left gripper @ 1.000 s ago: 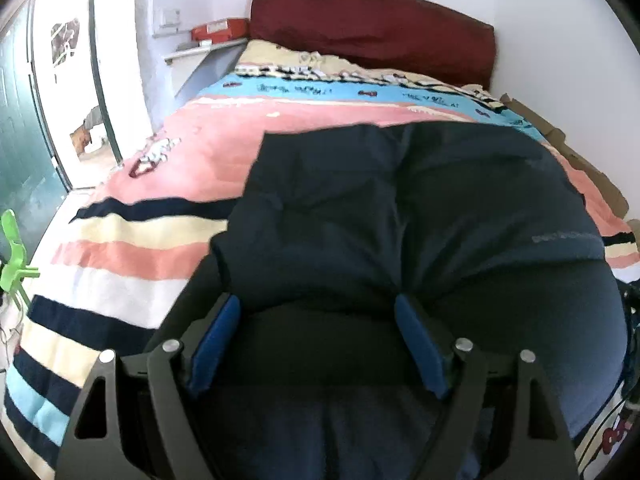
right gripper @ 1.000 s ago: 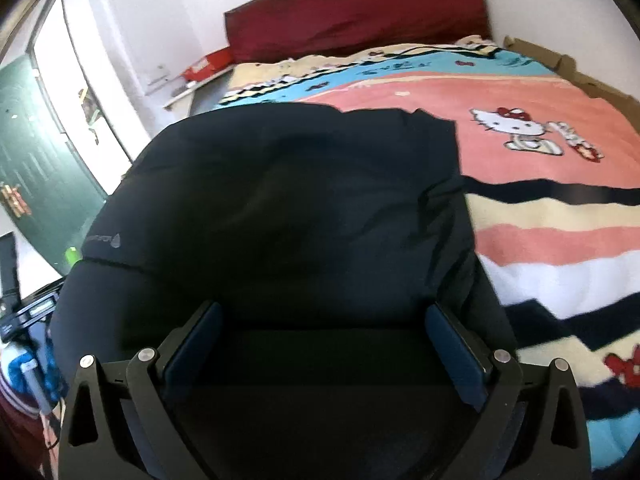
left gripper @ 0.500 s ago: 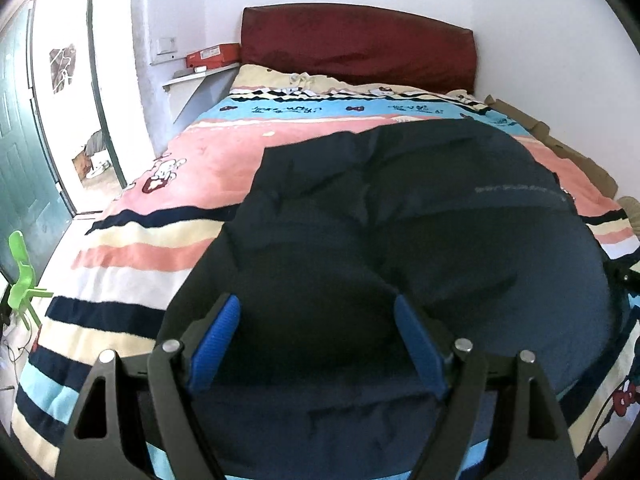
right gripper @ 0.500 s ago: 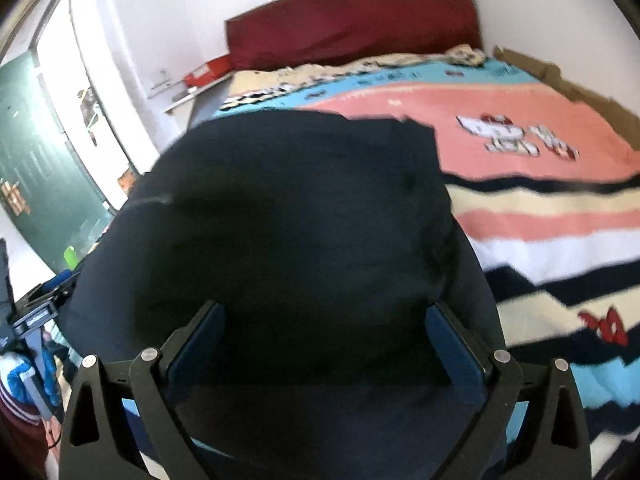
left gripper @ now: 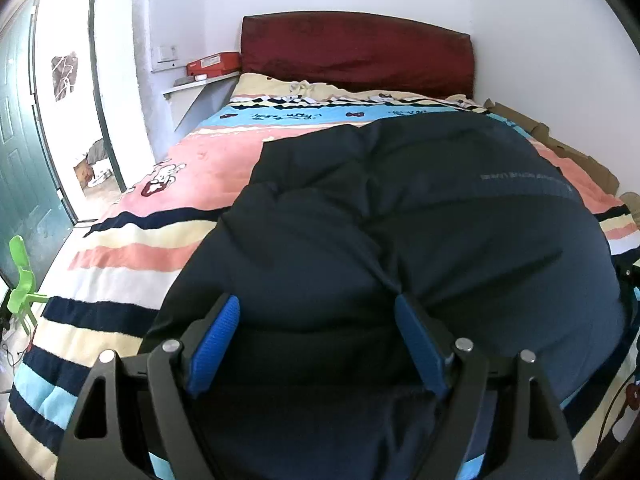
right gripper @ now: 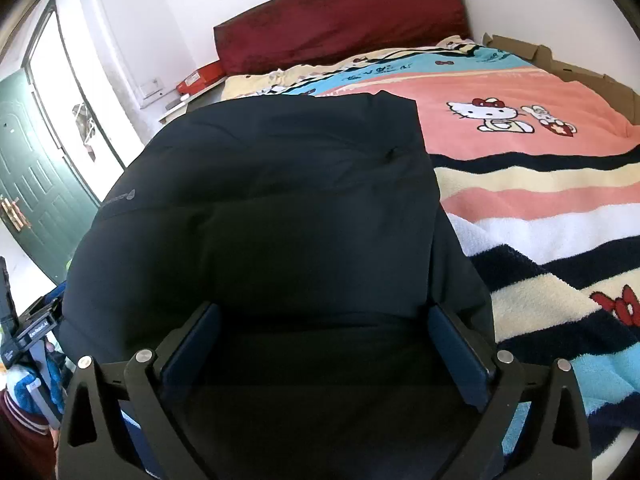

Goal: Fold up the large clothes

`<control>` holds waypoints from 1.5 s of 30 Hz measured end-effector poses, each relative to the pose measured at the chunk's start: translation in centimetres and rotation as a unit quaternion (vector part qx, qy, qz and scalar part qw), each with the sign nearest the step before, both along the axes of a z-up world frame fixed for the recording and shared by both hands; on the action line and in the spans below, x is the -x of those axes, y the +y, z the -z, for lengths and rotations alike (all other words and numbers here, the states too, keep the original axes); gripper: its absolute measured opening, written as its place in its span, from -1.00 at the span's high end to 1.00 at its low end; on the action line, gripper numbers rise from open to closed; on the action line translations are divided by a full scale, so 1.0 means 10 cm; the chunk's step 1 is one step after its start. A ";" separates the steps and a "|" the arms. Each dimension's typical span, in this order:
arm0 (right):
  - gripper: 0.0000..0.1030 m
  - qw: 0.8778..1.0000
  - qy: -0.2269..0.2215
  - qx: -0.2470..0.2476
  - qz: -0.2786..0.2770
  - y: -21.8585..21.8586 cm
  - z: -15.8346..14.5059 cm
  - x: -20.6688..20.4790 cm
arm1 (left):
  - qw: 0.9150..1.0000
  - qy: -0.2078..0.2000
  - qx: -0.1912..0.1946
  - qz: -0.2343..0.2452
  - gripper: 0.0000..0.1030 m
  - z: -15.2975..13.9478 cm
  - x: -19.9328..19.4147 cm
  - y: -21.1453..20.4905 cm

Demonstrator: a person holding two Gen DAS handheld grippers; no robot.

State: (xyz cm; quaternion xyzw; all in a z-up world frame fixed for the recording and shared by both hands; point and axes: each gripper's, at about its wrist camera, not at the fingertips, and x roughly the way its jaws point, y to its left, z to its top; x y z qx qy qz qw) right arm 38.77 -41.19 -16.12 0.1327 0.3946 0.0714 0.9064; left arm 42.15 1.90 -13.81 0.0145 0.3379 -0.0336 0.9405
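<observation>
My left tool point(left gripper: 318, 318) and right tool point(right gripper: 324, 322) both stand wide open, gripping nothing, low in each frame over the near edge of the dark navy padded jacket point(left gripper: 400, 220), which fills the frame's centre on the striped blanket point(right gripper: 540, 184) (already doubled over, I judge).

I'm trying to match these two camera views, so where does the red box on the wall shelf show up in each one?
Left wrist: the red box sits upper left of centre, left of the dark red headboard.
Right wrist: the box is upper left, below the headboard's left end.
Shared landmark: the headboard.
</observation>
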 end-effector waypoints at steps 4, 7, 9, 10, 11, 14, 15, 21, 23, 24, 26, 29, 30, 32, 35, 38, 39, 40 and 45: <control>-0.96 1.000 0.003 0.016 0.012 0.01 -0.05 0.01 | 1.000 0.009 -0.003 -0.008 -0.54 -0.08 0.03 0.03; -0.96 0.999 -0.022 0.009 0.021 0.05 -0.26 0.09 | 1.000 -0.026 0.004 -0.004 -0.54 -0.29 0.10 0.02; -0.96 0.999 -0.052 0.007 0.007 0.19 -0.46 0.09 | 1.000 -0.017 0.017 0.010 -0.54 -0.37 0.00 -0.06; -0.96 0.998 -0.058 0.010 -0.002 0.25 -0.50 0.07 | 1.000 -0.013 0.021 0.013 -0.54 -0.39 -0.06 -0.11; -0.96 0.998 -0.061 0.013 -0.019 0.38 -0.56 -0.01 | 1.000 -0.010 0.020 0.018 -0.54 -0.41 -0.15 -0.17; -0.96 0.996 -0.066 0.028 -0.059 0.74 -0.65 -0.28 | 1.000 -0.003 0.008 0.029 -0.54 -0.45 -0.40 -0.35; -0.96 0.995 -0.067 0.033 -0.068 0.83 -0.66 -0.36 | 0.999 -0.001 0.006 0.032 -0.54 -0.47 -0.52 -0.41; -0.96 0.994 -0.028 0.037 -0.099 1.20 -0.61 -1.24 | 0.997 0.044 -0.025 0.050 -0.55 -0.45 -1.31 -0.71; -0.96 0.994 -0.014 0.040 -0.101 1.22 -0.60 -1.44 | 0.996 0.063 -0.030 0.051 -0.55 -0.41 -1.53 -0.76; -0.96 0.994 -0.007 0.041 -0.102 1.21 -0.59 -1.53 | 0.995 0.076 -0.029 0.051 -0.55 -0.38 -1.67 -0.78; -0.96 0.994 0.016 0.040 -0.100 1.15 -0.54 -1.73 | 0.995 0.089 -0.026 0.048 -0.55 -0.34 -1.86 -0.79; -0.98 0.994 0.040 0.048 -0.086 1.03 -0.46 -2.00 | 0.991 0.123 -0.010 0.047 -0.56 -0.25 -2.14 -0.79; -0.98 0.994 0.050 0.053 -0.083 0.98 -0.42 -2.09 | 0.990 0.134 -0.006 0.046 -0.56 -0.22 -2.23 -0.78; -0.98 0.994 0.061 0.055 -0.078 0.95 -0.36 -2.22 | 0.987 0.153 -0.001 0.049 -0.56 -0.15 -2.38 -0.79; -0.98 0.993 0.084 0.045 -0.076 0.90 -0.25 -2.42 | 0.983 0.175 0.010 0.050 -0.56 -0.06 -2.56 -0.76; -0.98 0.992 0.092 0.043 -0.079 0.87 -0.20 -2.54 | 0.979 0.191 0.040 0.053 -0.56 -0.01 -2.65 -0.65; -0.98 0.992 0.093 0.040 -0.080 0.84 -0.19 -2.56 | 0.979 0.192 0.045 0.053 -0.56 0.00 -2.66 -0.61; -0.98 0.992 0.093 0.034 -0.080 0.78 -0.18 -2.56 | 0.980 0.188 0.048 0.051 -0.56 0.00 -2.66 -0.54; -0.98 0.994 0.086 -0.018 -0.060 0.39 -0.09 -2.47 | 0.976 0.196 0.093 0.012 -0.56 0.09 -2.59 -0.06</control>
